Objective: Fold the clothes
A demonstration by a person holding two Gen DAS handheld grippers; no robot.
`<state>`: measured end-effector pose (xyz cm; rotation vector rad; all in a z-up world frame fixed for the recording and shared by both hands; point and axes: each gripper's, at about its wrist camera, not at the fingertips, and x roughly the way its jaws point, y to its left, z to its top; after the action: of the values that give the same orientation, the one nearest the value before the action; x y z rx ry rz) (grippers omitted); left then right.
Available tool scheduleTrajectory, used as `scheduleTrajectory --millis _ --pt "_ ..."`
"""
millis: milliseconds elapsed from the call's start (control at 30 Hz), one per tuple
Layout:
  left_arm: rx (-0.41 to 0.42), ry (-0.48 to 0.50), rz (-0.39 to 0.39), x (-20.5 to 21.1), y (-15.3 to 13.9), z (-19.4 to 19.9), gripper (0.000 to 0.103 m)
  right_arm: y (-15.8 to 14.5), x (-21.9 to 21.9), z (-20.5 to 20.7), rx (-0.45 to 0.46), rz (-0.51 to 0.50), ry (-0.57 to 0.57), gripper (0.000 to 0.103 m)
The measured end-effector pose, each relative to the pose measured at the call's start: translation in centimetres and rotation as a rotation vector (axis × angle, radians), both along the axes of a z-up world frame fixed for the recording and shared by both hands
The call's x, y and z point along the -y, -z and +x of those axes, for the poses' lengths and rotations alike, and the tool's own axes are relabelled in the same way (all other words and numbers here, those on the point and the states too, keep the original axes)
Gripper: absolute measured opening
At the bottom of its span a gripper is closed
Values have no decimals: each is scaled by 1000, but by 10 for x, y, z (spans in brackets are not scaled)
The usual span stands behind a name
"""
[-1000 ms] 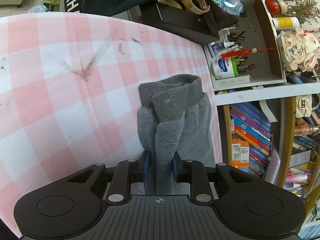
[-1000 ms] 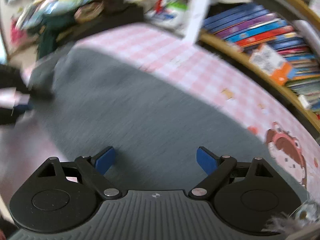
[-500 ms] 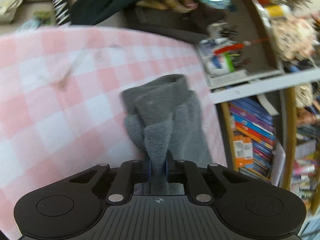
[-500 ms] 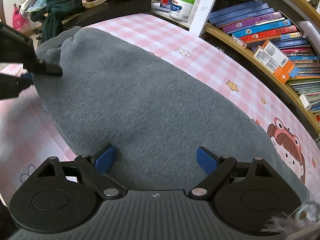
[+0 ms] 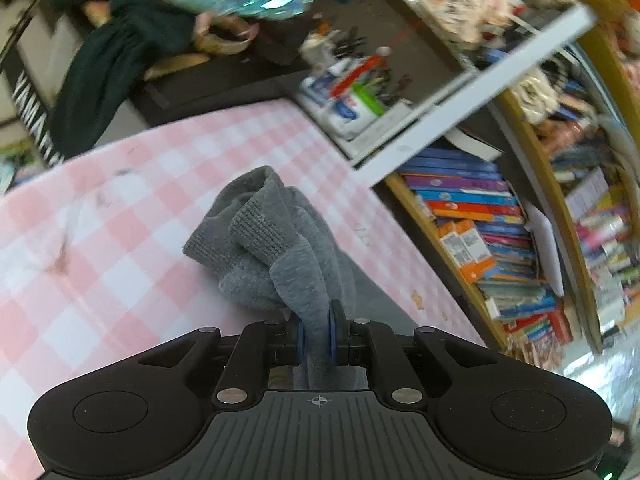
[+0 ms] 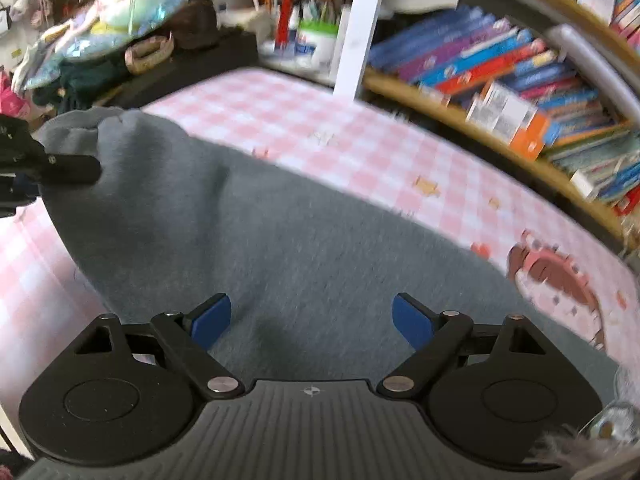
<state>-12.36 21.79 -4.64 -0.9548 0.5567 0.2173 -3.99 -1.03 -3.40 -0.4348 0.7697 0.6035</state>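
Observation:
A grey fleece garment (image 6: 304, 248) lies spread on the pink checked tablecloth (image 6: 304, 128). In the left wrist view its ribbed end (image 5: 256, 232) is bunched up and lifted off the cloth (image 5: 100, 248). My left gripper (image 5: 317, 336) is shut on a fold of this grey garment near that end. It shows at the left edge of the right wrist view (image 6: 40, 164), pinching the garment's far end. My right gripper (image 6: 311, 320) is open and empty, low over the middle of the garment.
A bookshelf full of colourful books (image 5: 500, 240) runs along the right of the table and shows in the right wrist view (image 6: 520, 88). A pen pot and white jar (image 6: 316, 40) stand behind. A dark keyboard with piled clothes (image 5: 120, 64) sits at the far end.
My left gripper has closed tight on the grey fold and lifted and swung it toward the right. My right gripper stays open over the garment, shifted slightly.

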Motion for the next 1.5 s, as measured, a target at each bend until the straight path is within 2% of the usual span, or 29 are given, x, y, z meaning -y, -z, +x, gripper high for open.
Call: scheduleTrajectory --millis 133,200,233,300,400,567,633,700,800,900,933,1033,1167,1233,1333,1500 --pt "-50 -56 -126 -11 18 -6 10 12 -8 -4 -32 -58 -53 88" --pt "-80 -75 -178 -15 25 -5 20 14 -9 -6 -31 -67 -58 88" --pt "-87 -78 -191 -16 27 -3 22 15 -8 -5 -35 -67 -58 88" --pt "-95 -82 -209 -16 30 0 34 15 -8 -3 -45 -66 -57 88" --pt "-107 -87 -235 -18 35 6 38 16 -9 -2 -49 -70 -64 88" --pt "-118 -105 -286 -21 43 15 36 16 -10 -1 -42 -83 -82 88" --pt "-108 -126 -308 -22 47 17 33 16 -10 -2 -36 -88 -89 88" --pt "-107 -141 -312 -22 50 18 21 16 -11 -3 -31 -92 -94 88" --pt "-93 -153 -325 -22 54 17 16 16 -12 -3 -30 -92 -95 88" --pt "-69 -130 -271 -17 43 19 13 16 -11 -3 -33 -89 -93 88" --pt "-43 -97 -224 -12 33 20 13 16 -11 -3 -34 -88 -92 88" --pt "47 27 -56 7 -1 26 13 16 -10 -3 -42 -80 -90 88" --pt "110 203 225 47 -39 32 13 15 -4 3 -70 -50 -85 88" --pt "128 268 336 65 -50 32 13 11 6 10 -105 -5 -72 87" --pt "127 323 460 81 -61 31 13 -5 30 20 -112 104 -8 88" --pt "113 400 617 107 -72 32 13 -36 91 41 -123 309 186 88"
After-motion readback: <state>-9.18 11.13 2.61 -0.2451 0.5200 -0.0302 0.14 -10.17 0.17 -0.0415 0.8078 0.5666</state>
